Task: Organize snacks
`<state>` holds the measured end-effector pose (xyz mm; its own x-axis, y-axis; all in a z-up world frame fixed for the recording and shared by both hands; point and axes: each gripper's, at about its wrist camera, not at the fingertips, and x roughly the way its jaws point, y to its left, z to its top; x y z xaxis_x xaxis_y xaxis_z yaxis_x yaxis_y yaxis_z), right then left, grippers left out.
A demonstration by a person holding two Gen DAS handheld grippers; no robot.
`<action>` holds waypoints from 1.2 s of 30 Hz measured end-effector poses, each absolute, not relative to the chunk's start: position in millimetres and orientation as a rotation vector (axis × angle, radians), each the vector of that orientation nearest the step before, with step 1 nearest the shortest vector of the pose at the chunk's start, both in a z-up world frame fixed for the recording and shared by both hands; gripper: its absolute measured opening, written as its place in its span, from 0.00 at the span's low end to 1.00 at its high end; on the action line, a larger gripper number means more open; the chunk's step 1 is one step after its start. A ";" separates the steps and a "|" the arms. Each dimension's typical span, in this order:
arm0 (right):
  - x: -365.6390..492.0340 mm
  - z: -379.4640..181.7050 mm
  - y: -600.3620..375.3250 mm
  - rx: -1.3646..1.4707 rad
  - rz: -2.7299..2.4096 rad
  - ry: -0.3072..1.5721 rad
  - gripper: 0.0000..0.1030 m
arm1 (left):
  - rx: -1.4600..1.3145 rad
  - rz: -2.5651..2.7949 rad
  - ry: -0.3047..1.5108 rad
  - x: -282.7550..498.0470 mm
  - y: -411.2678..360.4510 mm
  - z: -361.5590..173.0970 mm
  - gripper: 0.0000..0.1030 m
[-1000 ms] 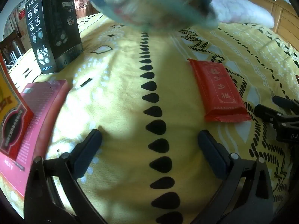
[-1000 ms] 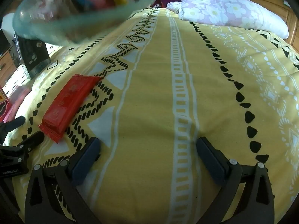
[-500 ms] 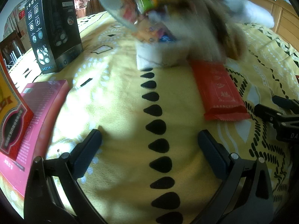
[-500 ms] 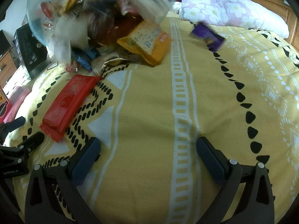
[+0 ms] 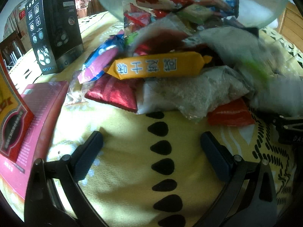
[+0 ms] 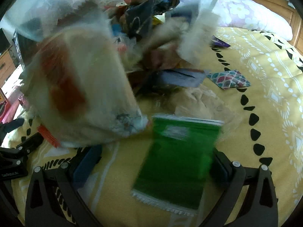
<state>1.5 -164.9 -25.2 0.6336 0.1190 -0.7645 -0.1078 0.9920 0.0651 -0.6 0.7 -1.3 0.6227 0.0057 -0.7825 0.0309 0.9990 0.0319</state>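
A clear bowl (image 5: 189,1) hangs tipped over the yellow bedspread (image 5: 121,170), and snack packets spill from it into a heap. In the left wrist view the heap shows an orange packet (image 5: 157,67), a dark red foil packet (image 5: 113,94), a translucent white packet (image 5: 189,94) and a blue-pink packet (image 5: 102,64). My left gripper (image 5: 151,147) is open just short of the heap, holding nothing. My right gripper (image 6: 154,160) is open too. A blurred green packet (image 6: 176,160) lies between its fingers, and a big blurred white packet (image 6: 81,94) tumbles at its left.
A black carton (image 5: 55,28) stands at the back left, with a pink box (image 5: 37,113) lying nearer. A patterned packet (image 6: 227,79) and a purple one (image 6: 219,42) lie apart on the right. A flowered pillow (image 6: 251,17) sits at the head of the bed.
The bowl has tipped and emptied: packets that were inside it a second ago have fallen into a heap over the red packet. A green packet slid between my right fingers. Neither gripper moved.
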 end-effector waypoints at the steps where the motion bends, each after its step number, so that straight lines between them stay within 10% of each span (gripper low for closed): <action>1: -0.1 -25.3 -166.1 0.015 0.130 0.873 1.00 | 0.044 -0.014 0.898 -0.8 0.8 -1.4 1.00; 36: 5.1 -24.1 -165.2 0.006 0.123 0.883 1.00 | 0.044 -0.014 0.899 0.8 3.3 -1.2 1.00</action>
<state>5.1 -165.2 -24.1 0.6282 0.1100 -0.7703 -0.1050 0.9929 0.0561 0.8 3.3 -1.2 0.6228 0.0064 -0.7824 0.0304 0.9990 0.0324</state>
